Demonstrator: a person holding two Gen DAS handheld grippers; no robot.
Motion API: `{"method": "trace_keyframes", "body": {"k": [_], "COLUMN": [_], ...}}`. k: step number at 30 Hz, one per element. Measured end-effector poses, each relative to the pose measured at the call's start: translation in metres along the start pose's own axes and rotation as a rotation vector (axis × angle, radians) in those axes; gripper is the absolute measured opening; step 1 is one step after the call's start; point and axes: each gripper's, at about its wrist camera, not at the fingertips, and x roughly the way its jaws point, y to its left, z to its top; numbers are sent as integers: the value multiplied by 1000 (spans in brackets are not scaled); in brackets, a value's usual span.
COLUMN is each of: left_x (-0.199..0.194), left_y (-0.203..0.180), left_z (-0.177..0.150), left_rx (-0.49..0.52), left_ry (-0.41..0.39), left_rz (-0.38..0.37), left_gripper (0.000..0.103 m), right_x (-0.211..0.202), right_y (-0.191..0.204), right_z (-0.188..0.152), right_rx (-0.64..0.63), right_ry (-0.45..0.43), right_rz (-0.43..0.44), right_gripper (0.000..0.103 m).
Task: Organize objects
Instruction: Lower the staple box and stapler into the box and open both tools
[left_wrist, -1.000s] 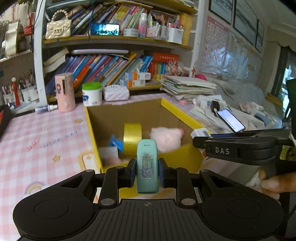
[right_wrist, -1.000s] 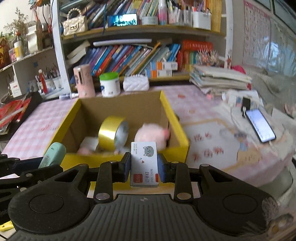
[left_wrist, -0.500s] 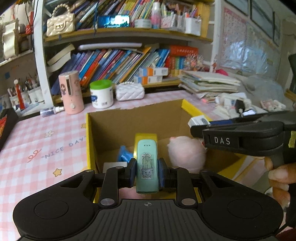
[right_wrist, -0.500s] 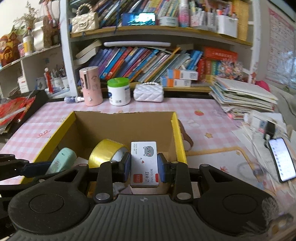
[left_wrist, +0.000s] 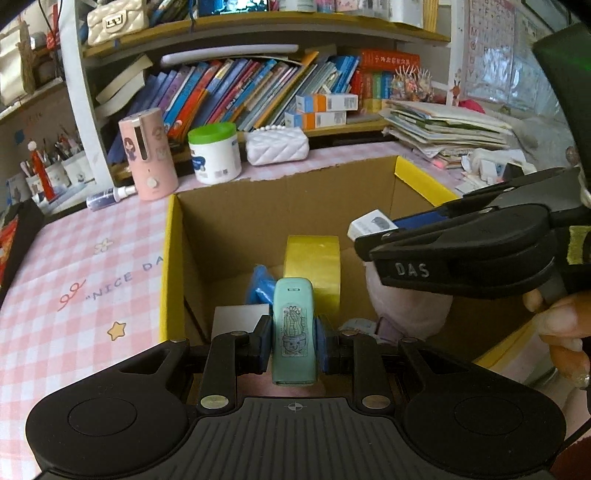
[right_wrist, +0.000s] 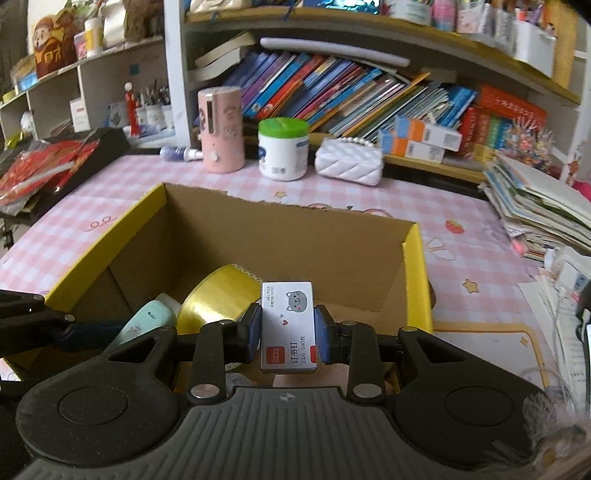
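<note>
My left gripper (left_wrist: 293, 345) is shut on a mint-green stapler (left_wrist: 293, 328) with a cactus sticker, held over the open cardboard box (left_wrist: 168, 258). My right gripper (right_wrist: 288, 332) is shut on a white staple box (right_wrist: 288, 325) with a cat picture, also over the cardboard box (right_wrist: 415, 277). Inside the box lie a yellow tape roll (left_wrist: 314, 258), a pink plush (left_wrist: 410, 314), a blue item (left_wrist: 260, 288) and a white card (left_wrist: 236, 317). The right gripper with its staple box (left_wrist: 371, 223) shows at the right of the left wrist view; the stapler (right_wrist: 147, 323) shows in the right wrist view.
Behind the box on the pink checked tablecloth (left_wrist: 74, 277) stand a pink dispenser (left_wrist: 147, 155), a green-lidded white jar (left_wrist: 214, 153) and a white quilted case (left_wrist: 277, 146). A bookshelf (right_wrist: 332, 92) rises at the back. Stacked papers (right_wrist: 535, 206) lie to the right.
Both grippers have moved forward and lower over the box with their objects still held. The box interior now fills more of both views.
</note>
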Motion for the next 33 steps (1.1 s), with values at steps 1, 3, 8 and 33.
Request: {"method": "trace_keyframes", "body": {"k": [1,3,8,33], "left_x": [1,4,9,-4], "left_y": [0,-1,-2,-5], "left_z": [0,0,1,-4], "left_rx": [0,8,4,-44], "left_ry": [3,10,26,-6], "left_rz": [2,6,5,49], "left_gripper": [23,23,23,28], "right_x": [2,7,14,29], "right_y": [0,0,0,9], "right_z": [0,1,3,3], "right_rx": [-4,-8,-20,-121], "right_ry": [6,23,54,177], "right_rz": [4,17,36,118], "right_gripper": [28,28,28,28]}}
